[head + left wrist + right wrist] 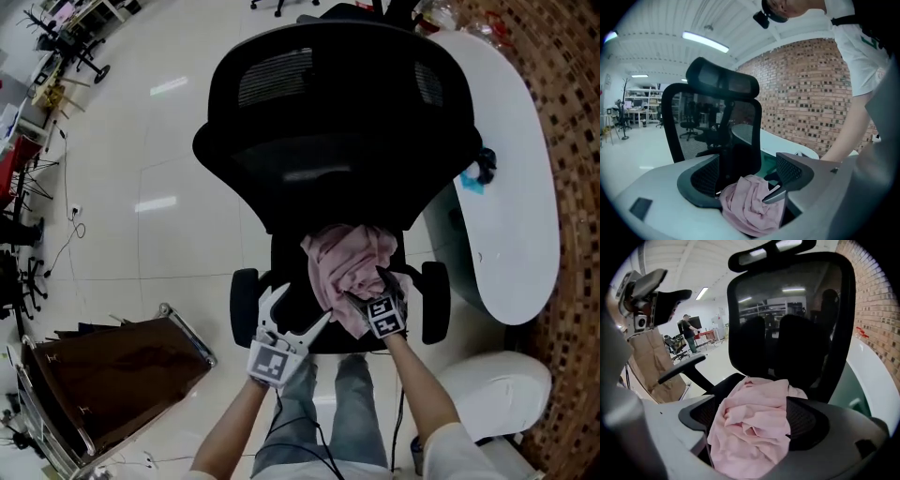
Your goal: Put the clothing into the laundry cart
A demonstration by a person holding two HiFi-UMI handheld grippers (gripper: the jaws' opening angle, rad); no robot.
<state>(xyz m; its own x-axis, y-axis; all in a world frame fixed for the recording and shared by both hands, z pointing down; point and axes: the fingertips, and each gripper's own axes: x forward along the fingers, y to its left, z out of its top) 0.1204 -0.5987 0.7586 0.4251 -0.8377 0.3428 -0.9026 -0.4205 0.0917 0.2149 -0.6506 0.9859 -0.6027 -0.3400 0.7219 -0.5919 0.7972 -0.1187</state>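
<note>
A crumpled pink garment (345, 265) lies on the seat of a black office chair (337, 122). My right gripper (366, 286) is down on the heap. In the right gripper view its jaws stand wide, and the pink garment (752, 427) bulges up between the pads (804, 420) without being pinched. My left gripper (302, 305) hovers open over the seat's front left, just short of the cloth. The garment (750, 206) lies low between and beyond its spread jaws. The brown laundry cart (122, 375) stands on the floor at the lower left.
A white rounded table (511, 187) stands close on the chair's right, before a brick wall. The chair's armrests (246, 305) flank the seat. The cart (651, 362) is on the chair's left. A person stands far back in the room (687, 331).
</note>
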